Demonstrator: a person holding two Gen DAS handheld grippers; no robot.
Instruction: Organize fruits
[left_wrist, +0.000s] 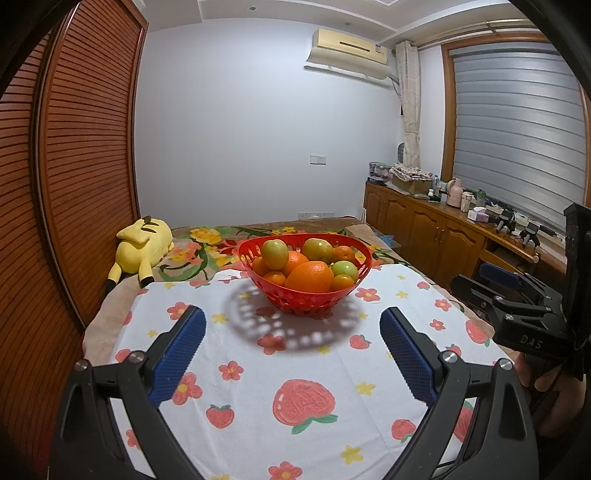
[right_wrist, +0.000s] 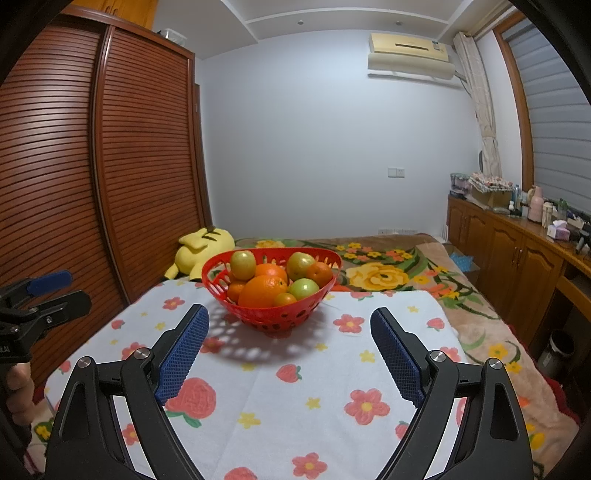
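Observation:
A red perforated basket (left_wrist: 306, 299) stands on a white cloth printed with flowers and strawberries (left_wrist: 295, 369); it also shows in the right wrist view (right_wrist: 273, 317). It holds several fruits: a big orange (left_wrist: 309, 276), smaller oranges, and green-yellow apples (left_wrist: 274, 253). My left gripper (left_wrist: 291, 326) is open and empty, short of the basket. My right gripper (right_wrist: 288, 326) is open and empty, also short of the basket (right_wrist: 273, 317). The right gripper shows at the right edge of the left wrist view (left_wrist: 517, 306).
A yellow plush toy (left_wrist: 142, 251) lies on the floral blanket behind the cloth at left. A wooden louvred wardrobe (left_wrist: 66, 184) stands on the left. A wooden sideboard with bottles and boxes (left_wrist: 436, 221) runs along the right.

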